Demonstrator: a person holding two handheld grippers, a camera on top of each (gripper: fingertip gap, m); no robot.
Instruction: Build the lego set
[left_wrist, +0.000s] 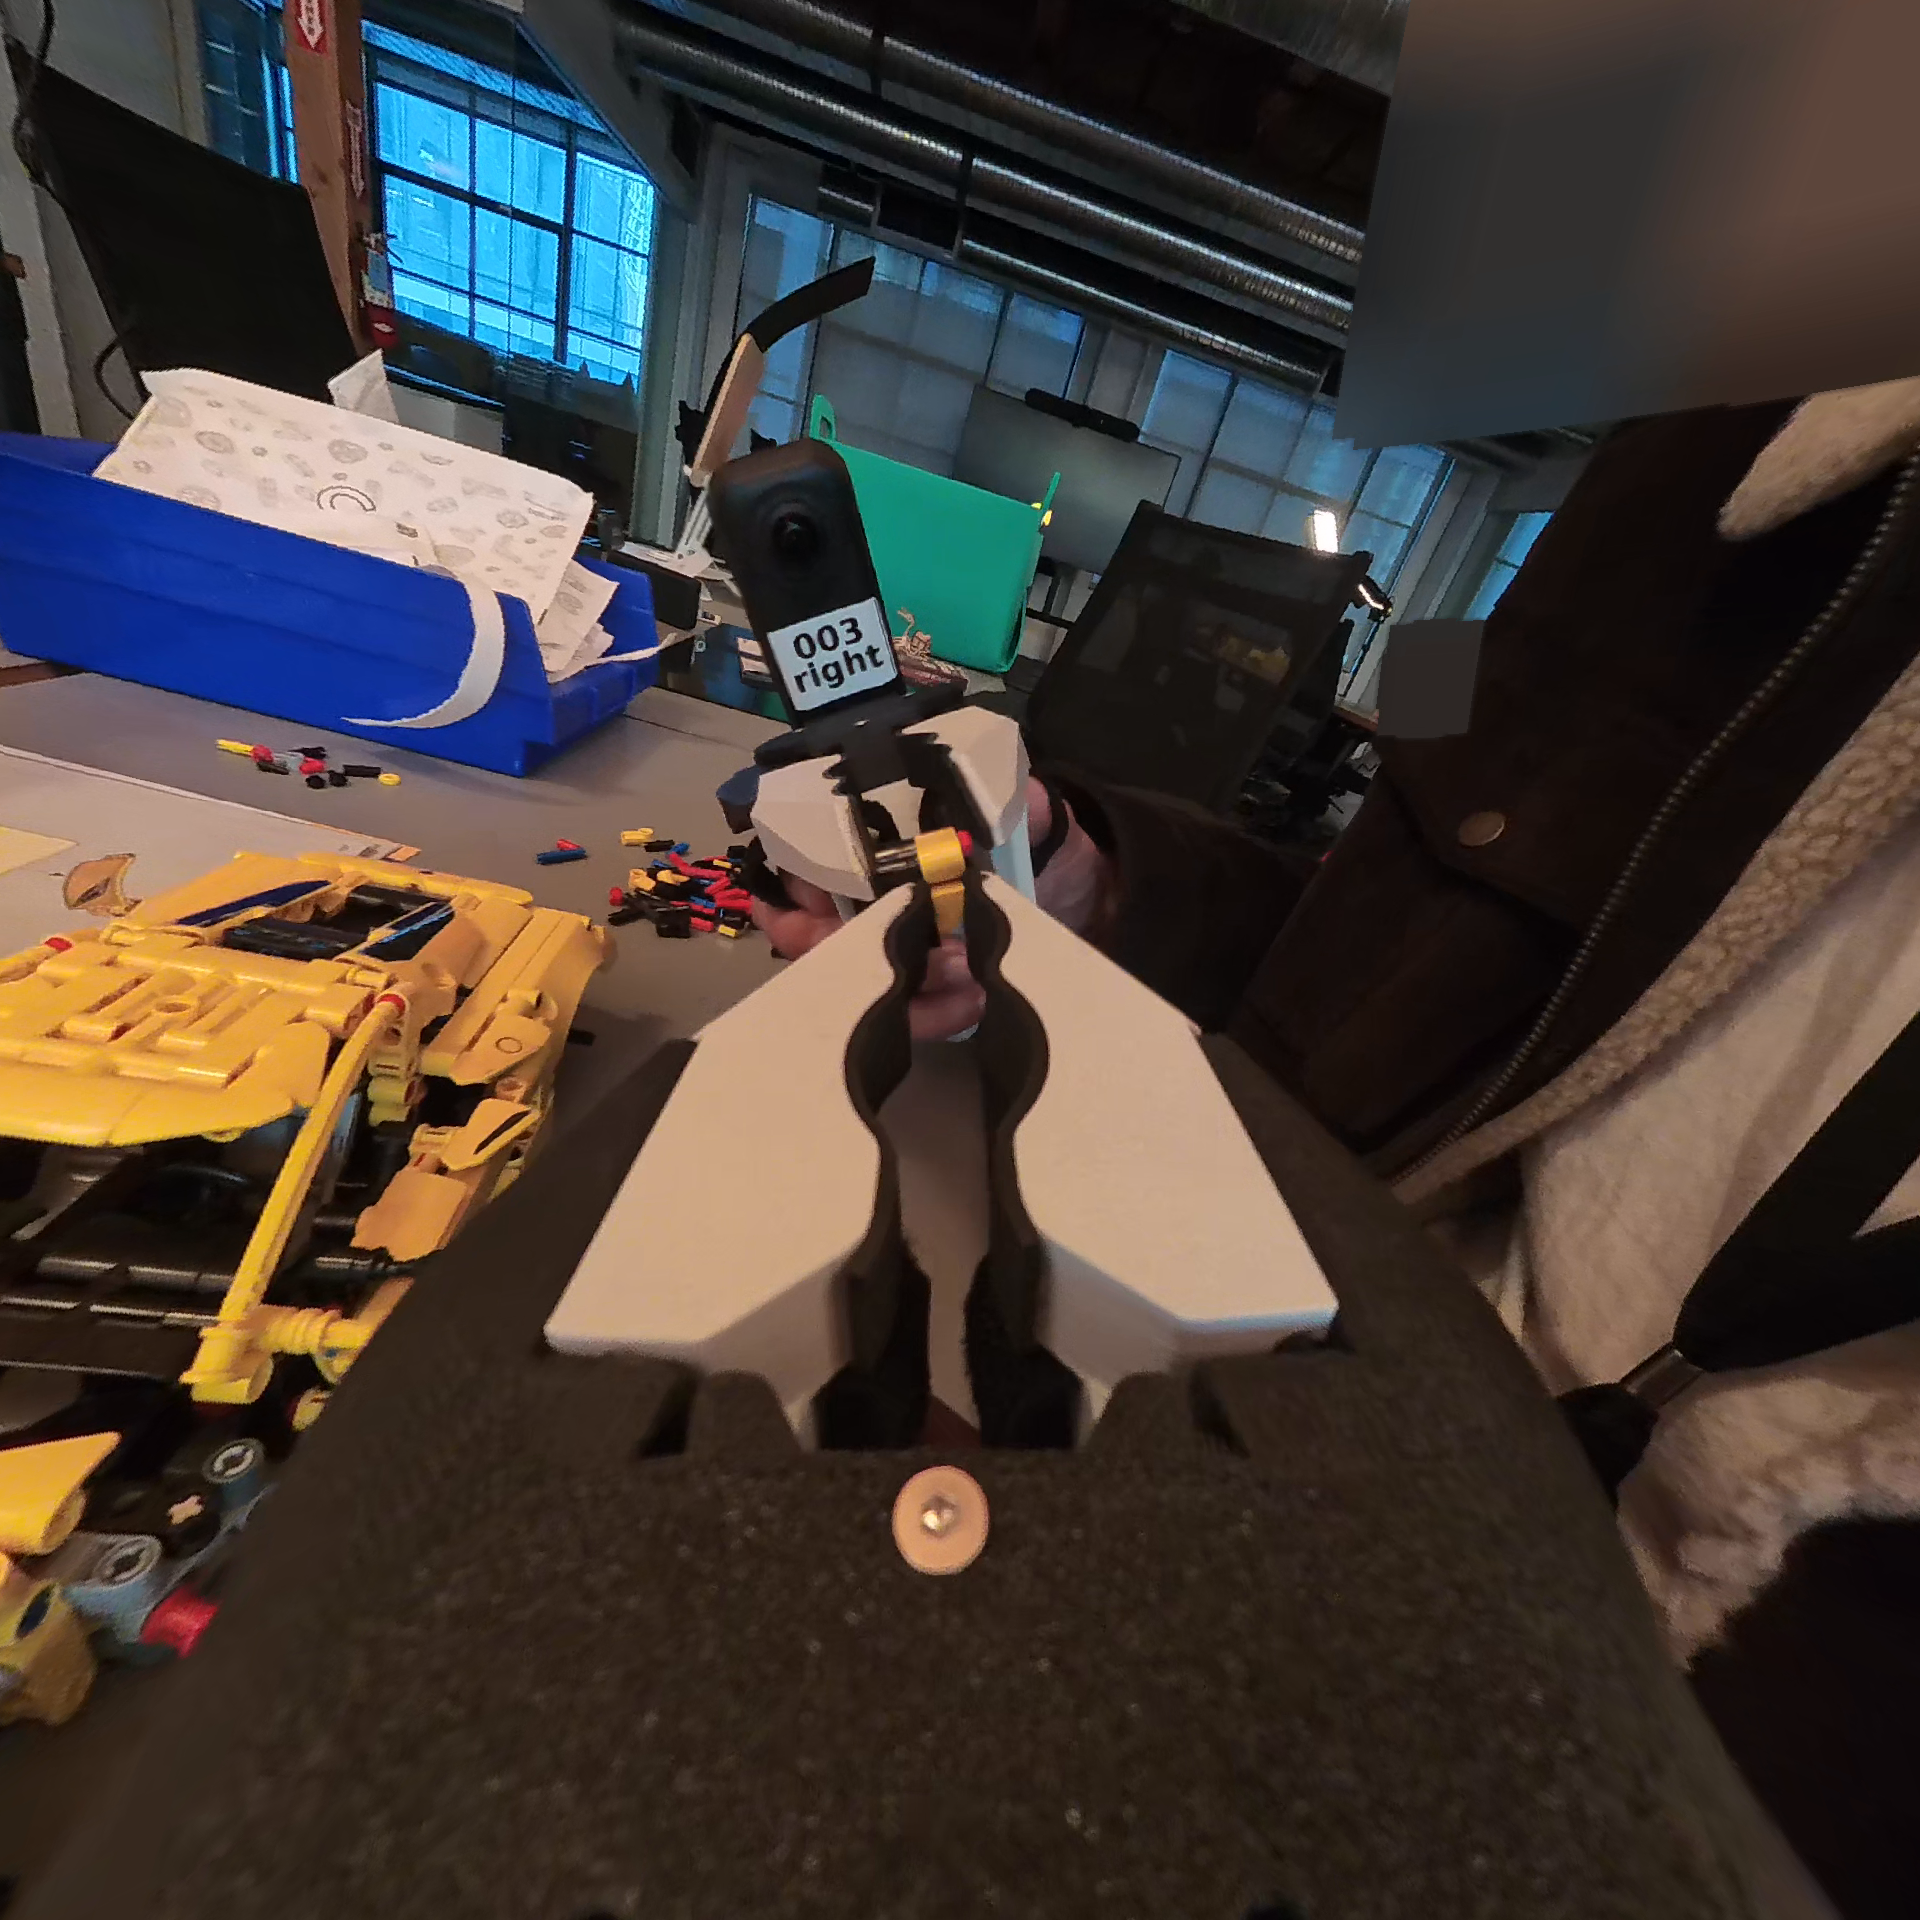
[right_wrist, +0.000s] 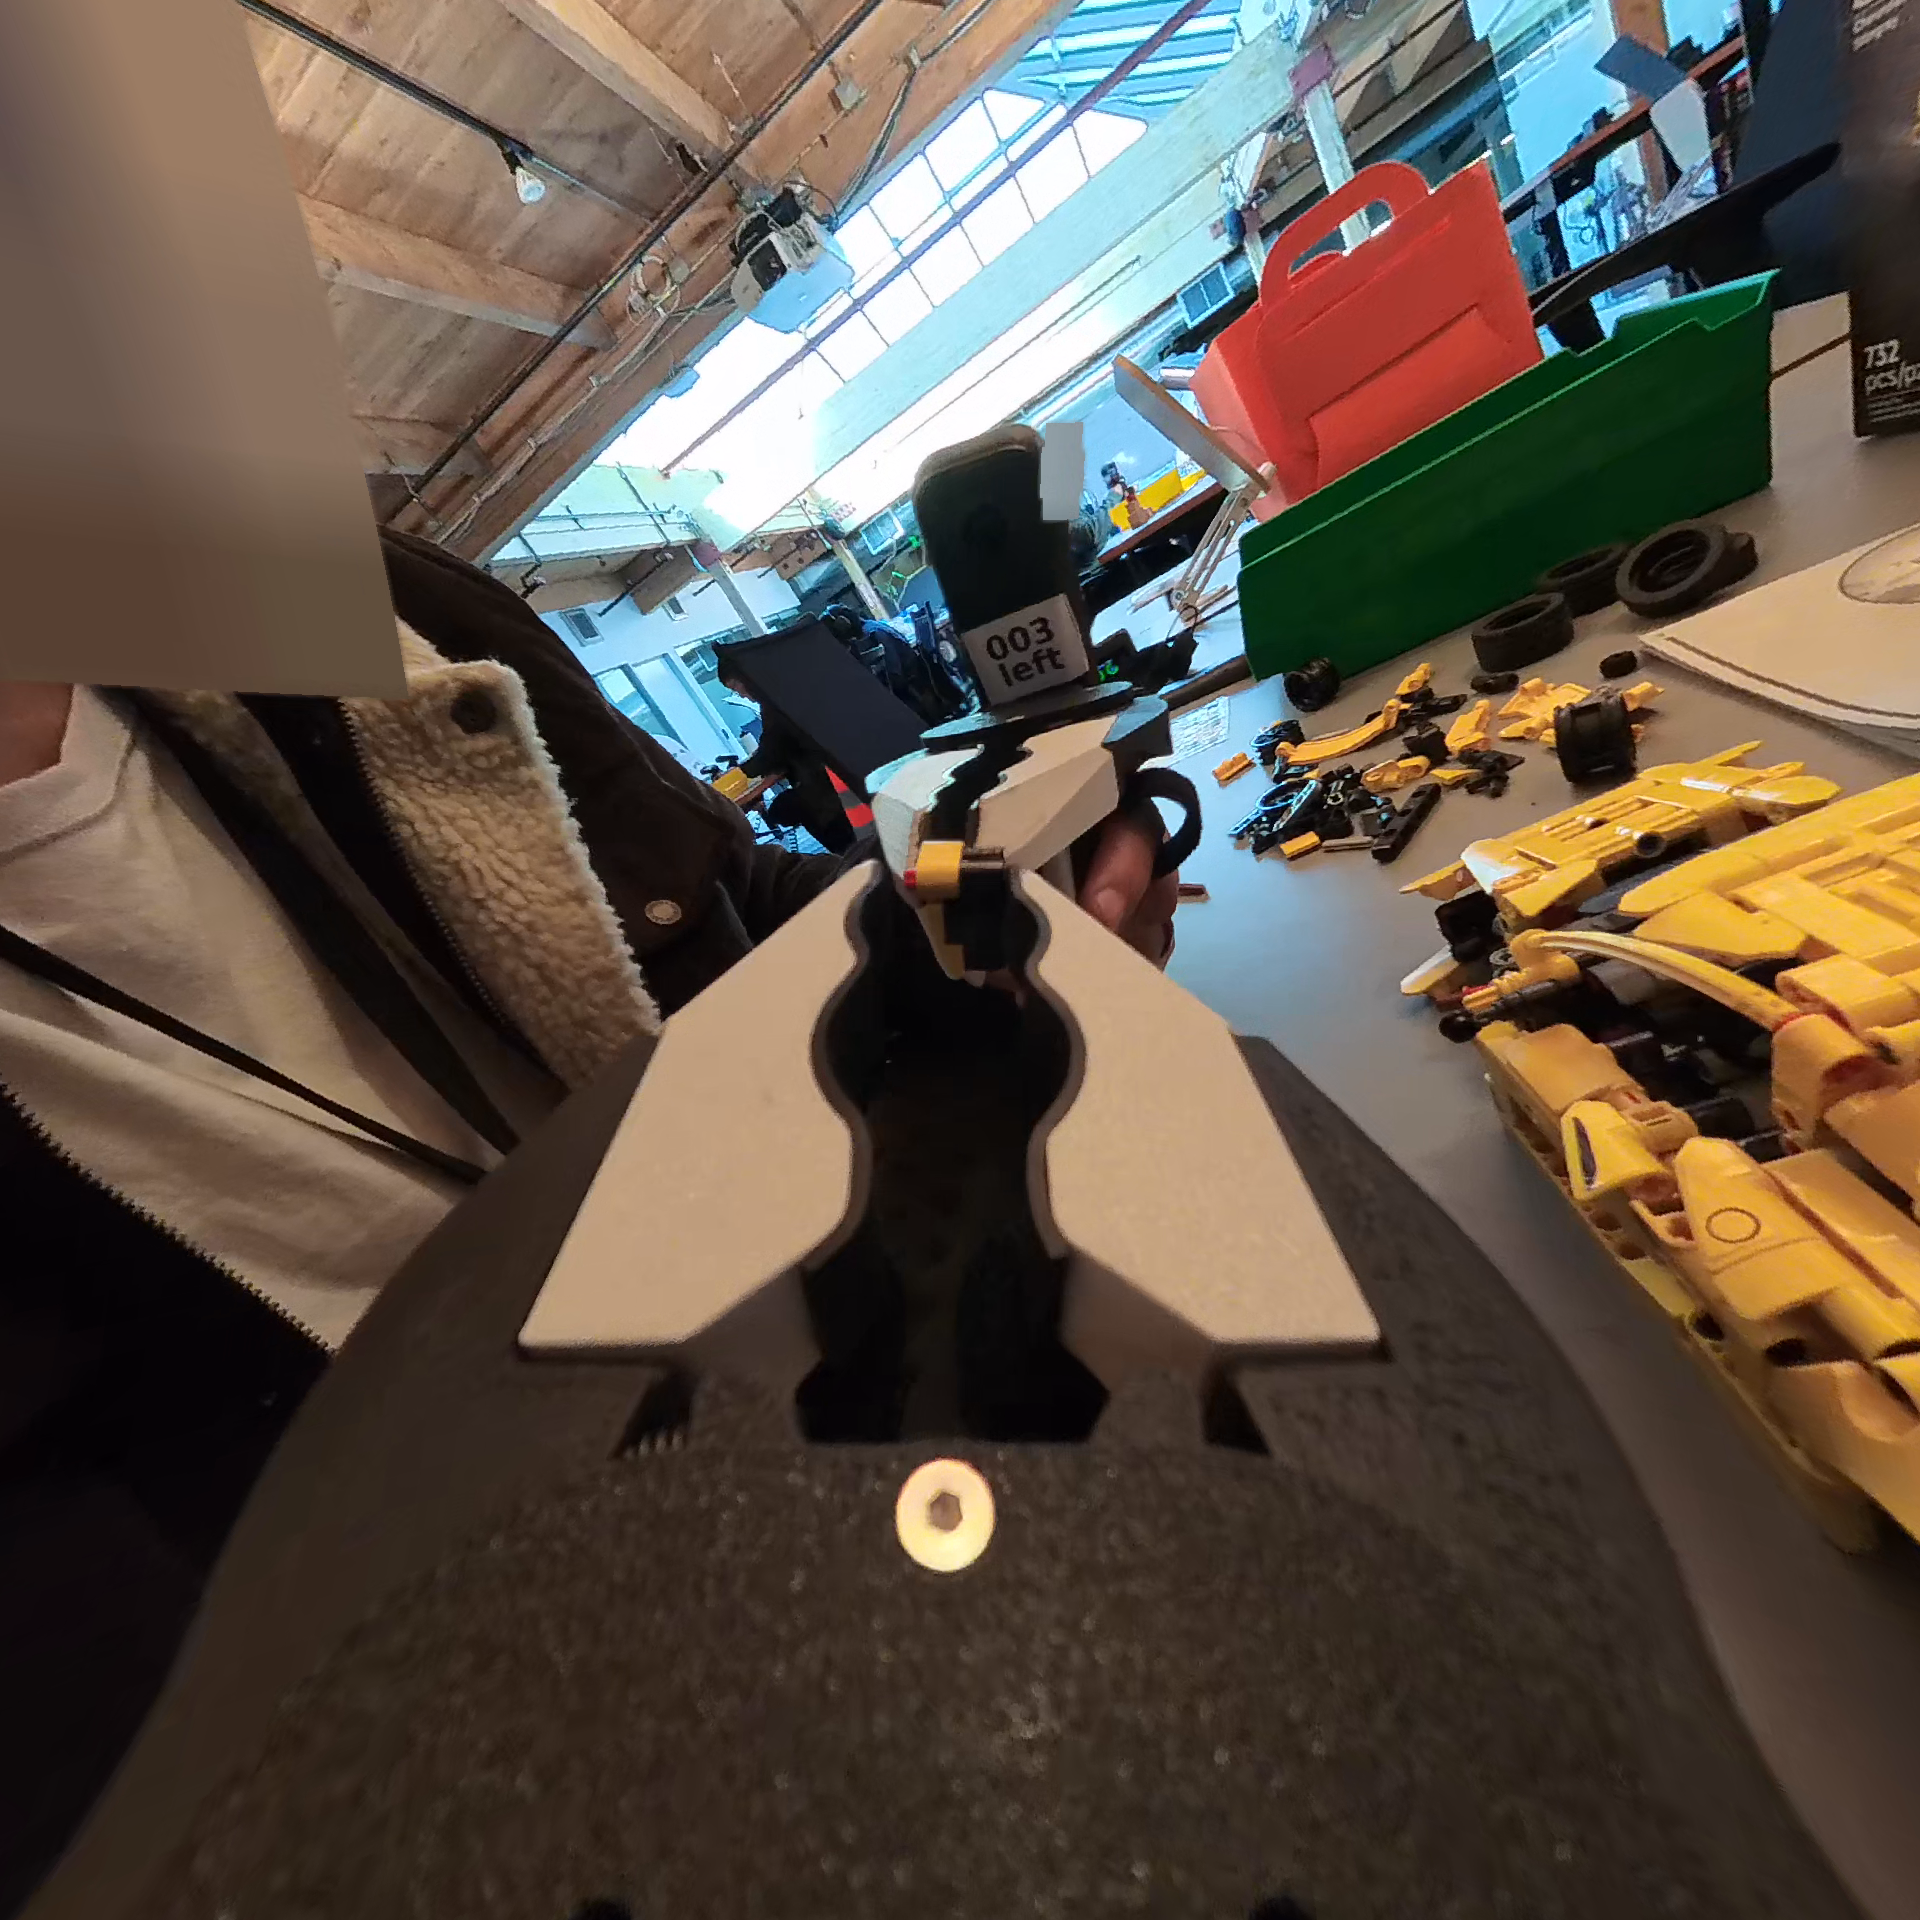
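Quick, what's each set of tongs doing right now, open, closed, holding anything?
Left tongs: closed on the small yellow lego piece.
Right tongs: closed on the same small yellow lego piece, at its black end, from the opposite side.

The car model (left_wrist: 260, 1039) lies on the desk (left_wrist: 644, 748). Behind it sit loose pieces (left_wrist: 686, 883), and farther back, probably at the desk's far edge, a bin (left_wrist: 260, 623) holds paper sheets (left_wrist: 343, 468).

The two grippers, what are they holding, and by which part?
Both share a small yellow-and-black Lego subassembly in mid-air. The left gripper pinches its lower yellow arm; the right gripper grips the black end.
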